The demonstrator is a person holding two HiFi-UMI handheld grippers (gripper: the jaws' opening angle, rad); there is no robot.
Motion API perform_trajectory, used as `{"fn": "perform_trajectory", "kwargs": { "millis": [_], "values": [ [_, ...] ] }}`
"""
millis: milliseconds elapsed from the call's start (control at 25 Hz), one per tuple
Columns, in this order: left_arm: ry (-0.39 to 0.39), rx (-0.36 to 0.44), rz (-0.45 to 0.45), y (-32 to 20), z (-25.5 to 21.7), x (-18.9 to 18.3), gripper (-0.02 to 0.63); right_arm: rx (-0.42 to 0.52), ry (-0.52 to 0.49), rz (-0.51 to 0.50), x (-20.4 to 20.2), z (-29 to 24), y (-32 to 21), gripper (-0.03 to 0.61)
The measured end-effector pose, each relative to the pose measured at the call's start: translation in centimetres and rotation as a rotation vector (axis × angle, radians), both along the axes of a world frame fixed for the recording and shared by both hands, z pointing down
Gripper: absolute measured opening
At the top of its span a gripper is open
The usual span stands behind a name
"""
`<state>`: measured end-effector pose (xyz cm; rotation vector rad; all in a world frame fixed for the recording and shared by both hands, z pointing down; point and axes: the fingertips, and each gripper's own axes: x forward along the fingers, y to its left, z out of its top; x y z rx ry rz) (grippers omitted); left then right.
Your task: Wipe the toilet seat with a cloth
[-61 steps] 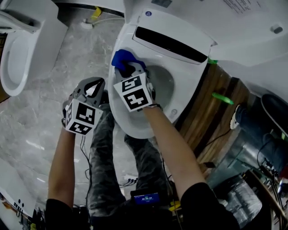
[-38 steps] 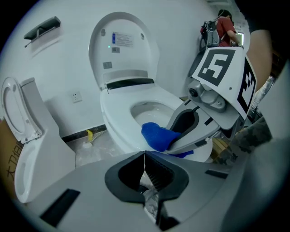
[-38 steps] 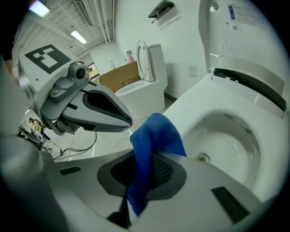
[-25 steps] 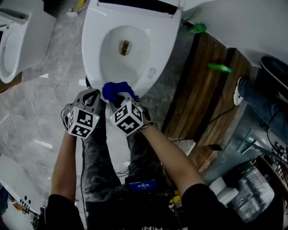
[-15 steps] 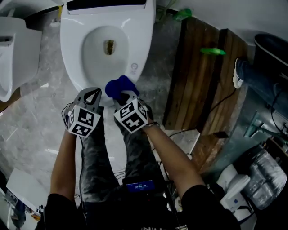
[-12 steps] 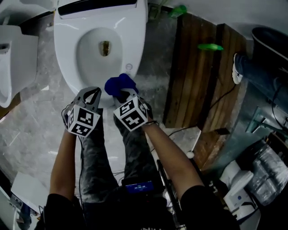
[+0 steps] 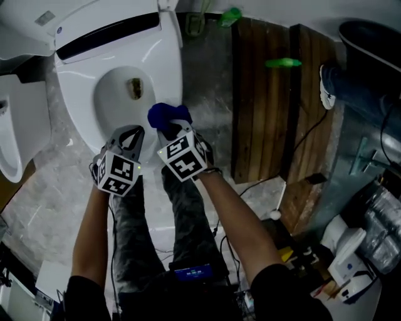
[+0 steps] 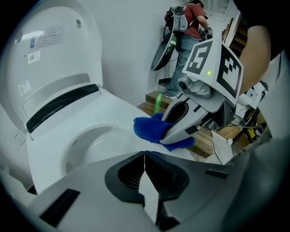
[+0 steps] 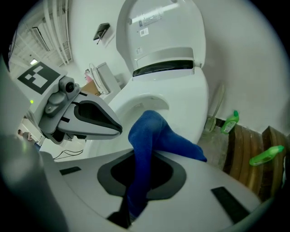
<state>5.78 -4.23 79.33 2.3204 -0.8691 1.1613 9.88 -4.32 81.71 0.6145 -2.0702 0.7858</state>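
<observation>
Head view, left to right:
- Far left: a second white fixture (image 7: 14,135), partly cut off by the frame edge
- Toilet seat (image 7: 70,110) is down on the bowl, with the lid (image 7: 31,25) raised behind it at the far side. A black strip runs along the back of the seat
- Left gripper (image 7: 130,130) sits over the near rim of the seat, pointing steeply down. The left gripper view shows its jaws pressed fully together at the tips (image 8: 145,155) with nothing between them, and white seat surface (image 8: 108,115) just beyond
- Blue cloth (image 7: 168,115) is bunched on the near right edge of the seat, just right of the left gripper. The left gripper view shows it (image 8: 152,129) lying on the rim under the other tool's tip
- Right gripper (image 7: 170,130) is just beside the left one and apart from it. The right gripper view shows its jaws (image 9: 141,158) clamped on the cloth (image 9: 152,131). The cloth rises from between them and drapes forward and right over the seat rim (image 9: 192,106)
- Right of the toilet: a dark wooden platform (image 7: 263,119) with one green bottle (image 7: 282,63) on it. A second green bottle (image 7: 230,15) stands at its far left corner
- Far right: cables and clutter, too dark to make out
</observation>
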Motion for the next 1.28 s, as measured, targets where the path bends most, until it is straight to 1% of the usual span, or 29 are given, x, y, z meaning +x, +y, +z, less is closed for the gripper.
{"fn": "perform_trajectory", "kwargs": {
  "millis": [200, 440, 720, 960, 1280],
  "values": [
    [0.002, 0.018, 0.013, -3.7, -0.3, -1.0, 0.012, 0.02, 0.025, 0.051, 0.1, 0.2, -4.7, 0.05],
    [0.015, 0.049, 0.007, -8.2, -1.0, -2.5, 0.012, 0.061, 0.054, 0.094, -0.6, -0.1, -10.8, 0.051],
    [0.024, 0.091, -0.008, -13.1, -1.8, -4.3, 0.012, 0.103, 0.066, 0.138, -2.5, -0.8, -17.5, 0.049],
    [0.016, 0.112, -0.028, -15.1, -2.3, -7.1, 0.012, 0.137, 0.078, 0.118, -4.9, -0.9, -20.3, 0.049],
    [-0.002, 0.119, -0.094, -14.8, -2.2, -12.7, 0.012, 0.178, 0.068, 0.056, -9.5, -0.9, -21.1, 0.051]
  ]
}}
